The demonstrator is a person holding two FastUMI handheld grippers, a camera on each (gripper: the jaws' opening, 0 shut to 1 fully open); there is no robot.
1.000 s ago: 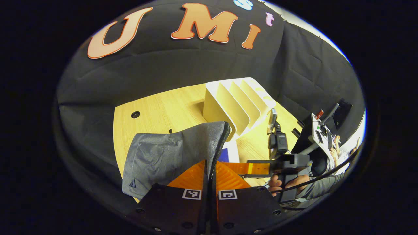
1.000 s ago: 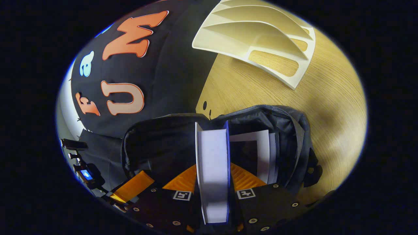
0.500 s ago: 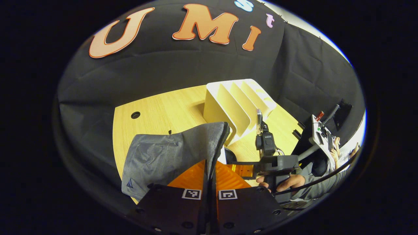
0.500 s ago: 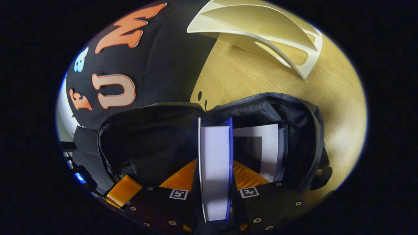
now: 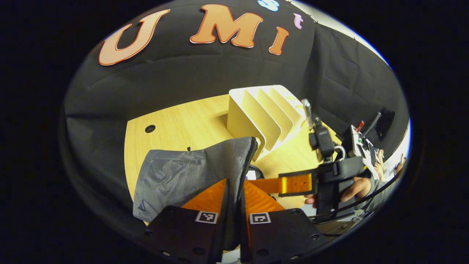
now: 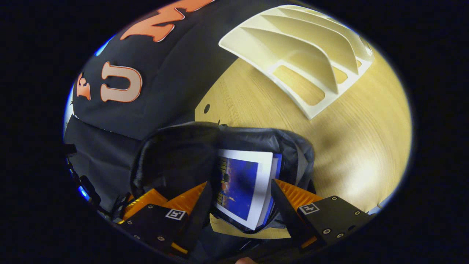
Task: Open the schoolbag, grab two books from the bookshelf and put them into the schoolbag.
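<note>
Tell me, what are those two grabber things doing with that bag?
A person is packing a grey schoolbag on a wooden table. The left hand-held gripper is pinched shut on the bag's zipper edge, holding it open. The right hand-held gripper is open above the bag's mouth, with books lying inside below it. The white bookshelf has no books in the slots that show, so the packing looks about done.

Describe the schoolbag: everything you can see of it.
The schoolbag is grey woven fabric with a dark lining and a zipper along its rim. It stands open on the wooden table, in front of the cream bookshelf. The left gripper is shut on its raised flap edge, holding the mouth open. A book with a blue cover lies inside, between the right gripper's open fingers.
</note>
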